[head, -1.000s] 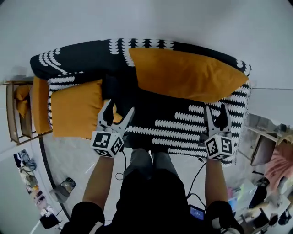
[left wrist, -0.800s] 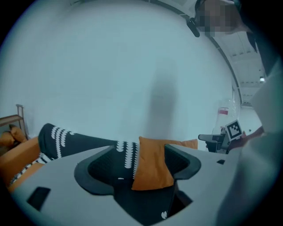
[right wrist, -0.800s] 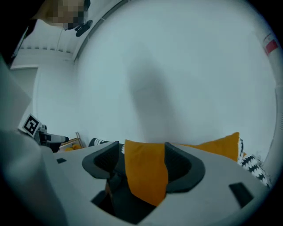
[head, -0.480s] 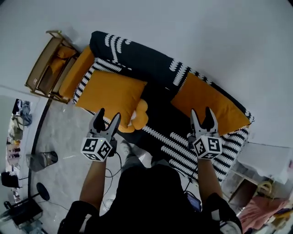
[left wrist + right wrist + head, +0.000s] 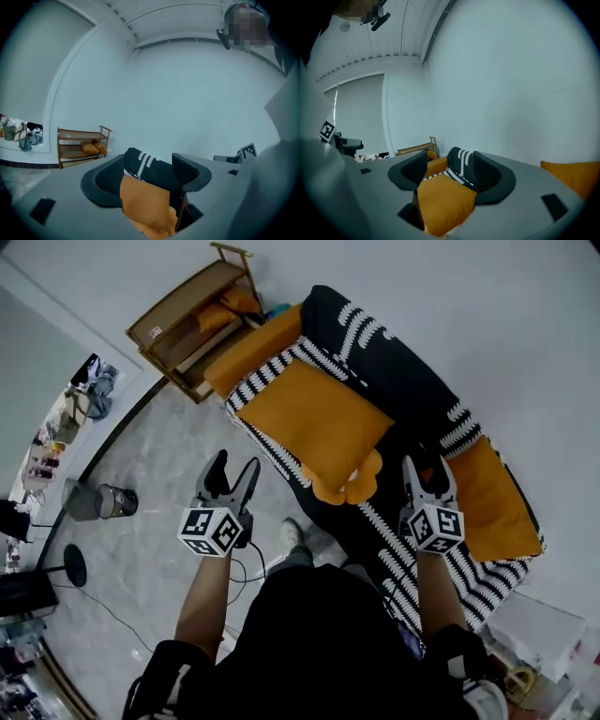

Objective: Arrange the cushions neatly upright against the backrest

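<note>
- Sofa (image 5: 412, 390): black cover with white pattern, running diagonally against the white wall, with an orange end piece (image 5: 258, 341) at its left end.
- Wooden rack (image 5: 183, 320): just beyond that end, orange items on its shelves.
- Left cushion (image 5: 314, 423): orange, lying flat on the seat at the left end, not upright against the backrest.
- Right cushion (image 5: 497, 502): orange, at the sofa's other end, well apart from the first. Can't tell whether it leans on the backrest.
- Left gripper (image 5: 236, 463): over the floor in front of the sofa, jaws apart after just narrowing a bit, nothing between them. The left cushion is only in line beyond.
- Right gripper (image 5: 427, 467): over the seat's front edge, jaws apart, gripping nothing.
- Small lumpy orange piece (image 5: 352, 486): at the seat's front edge, touching the left cushion's near corner.
- Grey bin (image 5: 94, 501): on the marble floor, well left.
</note>
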`<action>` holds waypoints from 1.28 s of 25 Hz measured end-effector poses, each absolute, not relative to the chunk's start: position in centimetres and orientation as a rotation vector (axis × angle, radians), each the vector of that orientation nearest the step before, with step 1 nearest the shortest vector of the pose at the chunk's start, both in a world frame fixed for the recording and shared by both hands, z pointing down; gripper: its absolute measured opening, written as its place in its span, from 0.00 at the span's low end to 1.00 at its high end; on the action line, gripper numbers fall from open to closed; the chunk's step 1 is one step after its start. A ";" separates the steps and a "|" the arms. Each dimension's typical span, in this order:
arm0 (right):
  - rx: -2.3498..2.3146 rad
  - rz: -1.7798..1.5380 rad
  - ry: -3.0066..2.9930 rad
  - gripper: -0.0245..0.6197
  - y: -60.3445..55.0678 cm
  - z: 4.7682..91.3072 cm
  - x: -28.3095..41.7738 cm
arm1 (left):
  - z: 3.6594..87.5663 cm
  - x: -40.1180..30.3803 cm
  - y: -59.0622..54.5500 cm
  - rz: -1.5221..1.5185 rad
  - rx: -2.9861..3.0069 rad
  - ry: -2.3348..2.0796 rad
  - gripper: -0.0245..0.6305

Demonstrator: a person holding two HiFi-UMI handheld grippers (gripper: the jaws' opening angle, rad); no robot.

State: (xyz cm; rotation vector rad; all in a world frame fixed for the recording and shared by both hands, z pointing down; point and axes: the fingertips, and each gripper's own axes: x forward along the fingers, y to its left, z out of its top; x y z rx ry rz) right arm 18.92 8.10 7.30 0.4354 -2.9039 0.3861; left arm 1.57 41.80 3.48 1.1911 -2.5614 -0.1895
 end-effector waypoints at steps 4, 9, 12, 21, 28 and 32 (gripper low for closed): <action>0.429 0.332 -2.937 0.53 11.1 5.9 13.3 | 2.8 -2.5 46.5 -0.147 1.179 -2.613 0.55; 0.437 0.329 -2.949 0.54 14.0 6.8 7.0 | 2.8 -7.2 49.6 -0.116 1.180 -2.652 0.55; 0.395 0.327 -2.943 0.54 15.7 7.6 4.0 | 2.4 -8.8 50.6 -0.114 1.174 -2.676 0.55; 0.263 0.335 -2.880 0.54 18.3 10.7 -2.0 | 3.4 -10.8 50.8 -0.139 1.133 -2.658 0.55; 0.282 0.366 -2.840 0.55 16.1 12.5 -6.5 | 4.5 -16.0 46.1 -0.091 1.177 -2.602 0.55; 0.367 0.407 -2.810 0.55 11.7 14.2 -7.9 | 5.7 -19.2 41.6 -0.063 1.220 -2.550 0.55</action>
